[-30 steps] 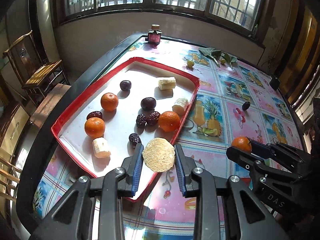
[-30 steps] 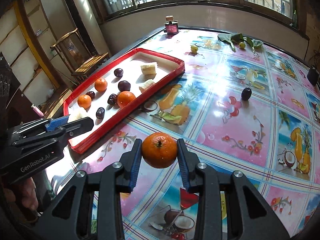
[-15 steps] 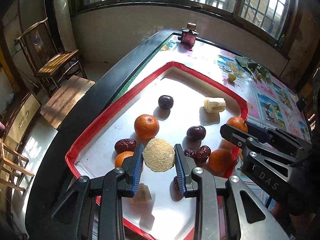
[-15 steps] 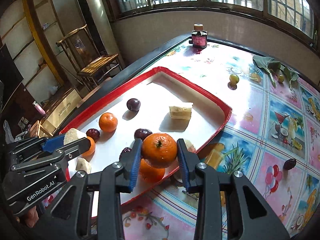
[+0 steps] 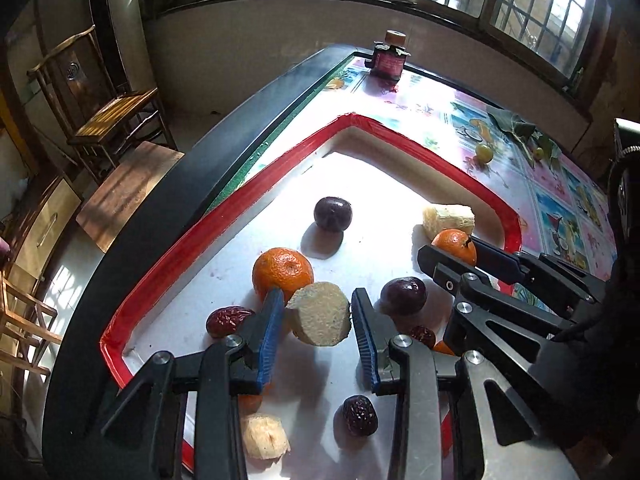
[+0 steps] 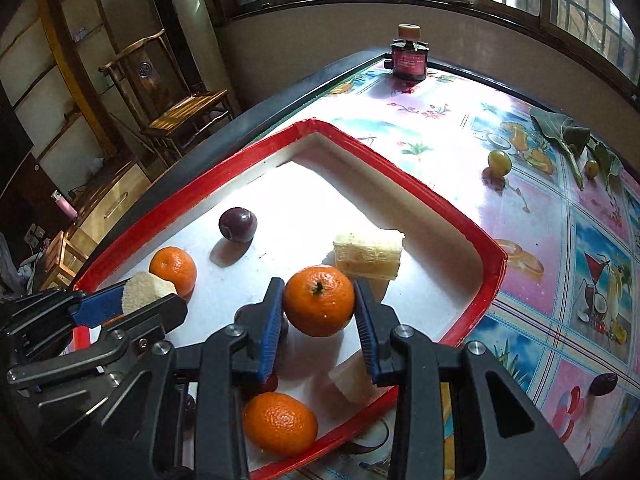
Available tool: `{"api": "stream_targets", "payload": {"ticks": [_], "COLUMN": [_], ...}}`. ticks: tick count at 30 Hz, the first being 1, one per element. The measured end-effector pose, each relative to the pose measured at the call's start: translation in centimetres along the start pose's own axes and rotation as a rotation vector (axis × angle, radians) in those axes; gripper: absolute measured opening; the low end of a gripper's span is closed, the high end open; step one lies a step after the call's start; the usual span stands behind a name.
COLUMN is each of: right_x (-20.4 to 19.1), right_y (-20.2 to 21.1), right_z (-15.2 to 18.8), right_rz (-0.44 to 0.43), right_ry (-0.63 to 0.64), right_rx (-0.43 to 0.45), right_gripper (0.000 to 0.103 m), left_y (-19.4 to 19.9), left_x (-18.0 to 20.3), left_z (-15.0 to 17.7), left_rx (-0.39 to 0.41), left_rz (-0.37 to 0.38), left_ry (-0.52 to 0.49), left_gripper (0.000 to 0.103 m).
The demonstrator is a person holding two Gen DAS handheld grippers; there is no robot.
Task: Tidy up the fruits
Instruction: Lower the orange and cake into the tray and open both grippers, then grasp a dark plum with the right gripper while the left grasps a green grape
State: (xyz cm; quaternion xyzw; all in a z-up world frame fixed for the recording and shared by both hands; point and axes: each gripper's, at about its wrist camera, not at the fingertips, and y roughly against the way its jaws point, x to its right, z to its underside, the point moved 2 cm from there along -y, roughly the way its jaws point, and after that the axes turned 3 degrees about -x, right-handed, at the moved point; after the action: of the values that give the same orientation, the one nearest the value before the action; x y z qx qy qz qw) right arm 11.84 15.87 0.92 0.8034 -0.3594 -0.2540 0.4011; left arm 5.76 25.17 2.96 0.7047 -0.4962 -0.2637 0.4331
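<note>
My left gripper [image 5: 318, 318] is shut on a pale banana piece [image 5: 318, 314] and holds it above the white floor of the red-rimmed tray [image 5: 248, 200]. My right gripper [image 6: 318, 308] is shut on an orange [image 6: 319, 300] and holds it over the tray [image 6: 460, 220], beside another banana piece [image 6: 370, 256]. The tray holds more oranges [image 5: 282, 272], dark plums [image 5: 333, 214], red dates [image 5: 228, 320] and banana pieces [image 5: 448, 220]. The right gripper shows in the left wrist view [image 5: 452, 254], the left gripper in the right wrist view [image 6: 132, 300].
A small dark bottle [image 6: 409, 58] stands at the table's far edge. A green grape [image 6: 499, 162], leaves [image 6: 568, 136] and a dark plum [image 6: 603, 384] lie on the patterned tablecloth right of the tray. A wooden chair [image 5: 108, 108] stands left of the table.
Both grippers have moved forward and lower over the tray with their fruit still held. The orange now sits close to the banana piece in the tray.
</note>
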Motion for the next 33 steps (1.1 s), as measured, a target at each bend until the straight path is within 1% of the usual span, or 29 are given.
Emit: {"api": "stream_targets", "payload": {"ticks": [2,4,8,10,12,14,18,20,23,25,27,31,33], "right_x": [0.0,0.2,0.7,0.9,1.0,1.3,1.7,2.2,3.6,5.3,7.6,13.0,15.7], "right_y": [-0.1,-0.1,0.2,0.5,0.8,1.4,2.9,3.9,5.6,6.9,8.4,10.8,11.4], "right_z": [-0.1,0.0,0.1,0.1,0.1,0.2,0.3,0.5,1.1,1.8,2.8,5.2,6.4], "right_rz": [0.006,0.009,0.011,0.011,0.015,0.017,0.018,0.02,0.033,0.043,0.072,0.144,0.177], "right_ry": [0.002,0.002,-0.015,-0.02,-0.024,-0.03,-0.048,-0.05,-0.059,-0.08,-0.1,-0.157,-0.197], "right_rx": [-0.006,-0.011,-0.008,-0.008,-0.006,0.003,0.026,0.038,0.052,0.066,0.081,0.112,0.113], "right_gripper": [0.037,0.037,0.037,0.037,0.037,0.038,0.043,0.045,0.045,0.045,0.045,0.051,0.054], "left_y": [-0.1,-0.2,0.0,0.2,0.4,0.8,1.3,2.0,3.2,4.0,4.9,6.2,6.5], "left_x": [-0.1,-0.3,-0.4,-0.4,-0.3,-0.2,0.2,0.3,0.7,1.1,1.7,3.2,4.0], "left_z": [-0.1,-0.1,-0.2,-0.2,-0.2,-0.2,-0.1,0.1,0.6,1.2,1.9,3.6,4.4], "left_rx": [-0.003,-0.008,0.001,0.011,0.019,0.028,0.025,0.041,0.068,0.079,0.09,0.104,0.103], "left_rz": [-0.012,-0.021,-0.038,-0.056,-0.071,-0.071,-0.1,-0.111,-0.106,-0.105,-0.092,-0.06,-0.049], "left_ry": [0.004,0.017,0.024,0.024,0.027,0.027,0.017,0.014,0.017,0.012,0.004,-0.006,-0.017], "left_gripper": [0.045,0.055,0.064,0.073,0.079,0.079,0.079,0.079,0.079,0.079,0.079,0.079,0.079]}}
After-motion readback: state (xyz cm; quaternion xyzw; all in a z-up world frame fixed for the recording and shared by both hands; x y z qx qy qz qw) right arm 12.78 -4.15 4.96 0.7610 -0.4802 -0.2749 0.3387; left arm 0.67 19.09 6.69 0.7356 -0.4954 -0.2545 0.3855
